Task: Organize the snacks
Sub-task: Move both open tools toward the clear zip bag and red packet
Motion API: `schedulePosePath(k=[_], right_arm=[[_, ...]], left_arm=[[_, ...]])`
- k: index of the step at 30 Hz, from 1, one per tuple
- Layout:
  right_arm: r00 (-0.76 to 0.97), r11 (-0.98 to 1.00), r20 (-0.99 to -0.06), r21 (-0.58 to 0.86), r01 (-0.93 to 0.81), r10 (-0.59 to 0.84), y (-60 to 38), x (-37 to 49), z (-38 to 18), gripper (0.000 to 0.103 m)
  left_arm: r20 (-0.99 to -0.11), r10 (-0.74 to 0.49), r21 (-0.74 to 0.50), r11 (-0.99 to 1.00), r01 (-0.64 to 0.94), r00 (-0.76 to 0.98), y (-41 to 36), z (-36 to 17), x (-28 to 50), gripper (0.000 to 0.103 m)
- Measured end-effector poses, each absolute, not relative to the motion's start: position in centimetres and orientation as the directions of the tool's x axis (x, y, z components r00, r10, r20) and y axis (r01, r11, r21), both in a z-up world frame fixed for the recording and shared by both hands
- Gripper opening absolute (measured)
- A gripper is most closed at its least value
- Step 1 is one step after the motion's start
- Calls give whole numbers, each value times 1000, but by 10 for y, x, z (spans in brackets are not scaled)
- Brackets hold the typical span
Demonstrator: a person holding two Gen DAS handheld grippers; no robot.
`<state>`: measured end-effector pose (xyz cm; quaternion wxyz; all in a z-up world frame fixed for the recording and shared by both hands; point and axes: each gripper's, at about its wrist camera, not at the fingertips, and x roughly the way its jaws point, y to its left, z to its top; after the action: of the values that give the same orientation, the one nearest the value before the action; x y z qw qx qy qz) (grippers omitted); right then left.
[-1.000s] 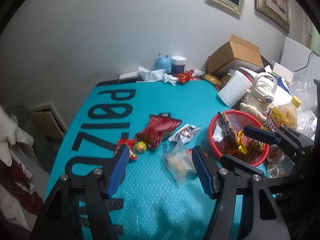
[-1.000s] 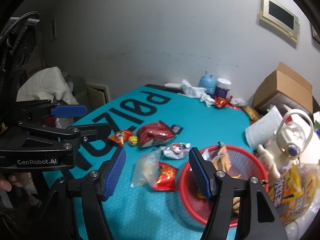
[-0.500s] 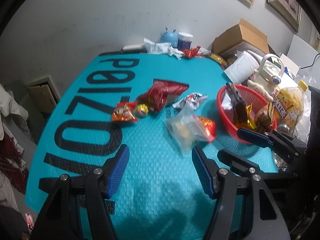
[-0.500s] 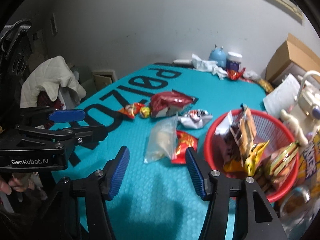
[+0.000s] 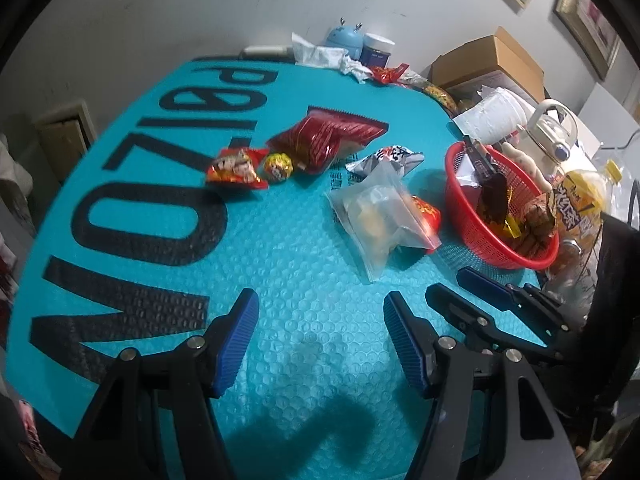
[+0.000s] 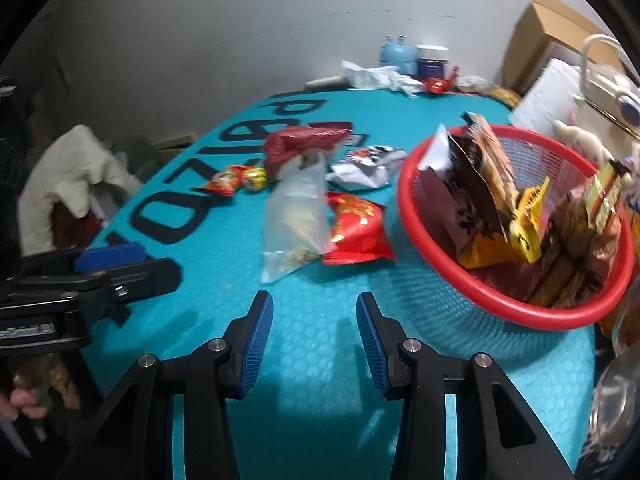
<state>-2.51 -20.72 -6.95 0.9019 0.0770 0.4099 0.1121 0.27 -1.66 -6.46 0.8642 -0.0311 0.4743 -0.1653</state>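
Both grippers dropped toward the table (image 5: 280,280) since a second ago; snacks look bigger now. My right gripper (image 6: 314,340) has just been closing, fingers narrow, nothing between them, aimed at the clear zip bag (image 6: 296,216) and red packet (image 6: 356,228) beside the red basket (image 6: 500,304). I judge it's pre-shaping for a thin packet. Left gripper (image 5: 320,340) fingers moderately wide, empty. Basket already holds several packets; loose ones left: big red bag (image 5: 324,140), small orange packet (image 5: 236,168).
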Motion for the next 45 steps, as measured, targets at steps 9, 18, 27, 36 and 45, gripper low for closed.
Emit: schedulePosePath(k=[9,18,27,36,45], right_arm=[[654,975,-734,222,-26,184,-206,-4,-79,43],[648,953,-733,300,35,207,-207,9,-81,43],[639,925,-738,364,106,217,-221,15,-83,14],[639,924,-722,380,42,267,-219,12,-78,1],[562,912,-759,410,21,328,-220,2,-81,39]], left_arm=[[-801,-348,-232,931,283,487,-17,-64,24,64],[-798,-398,-271,907,321,453,-21,-67,45,64],[-802,-414,-284,898,335,430,-23,-72,54,64],[-794,-450,-288,870,399,409,-33,-64,58,64],[-798,-478,-354,864,357,366,-52,-63,74,64]])
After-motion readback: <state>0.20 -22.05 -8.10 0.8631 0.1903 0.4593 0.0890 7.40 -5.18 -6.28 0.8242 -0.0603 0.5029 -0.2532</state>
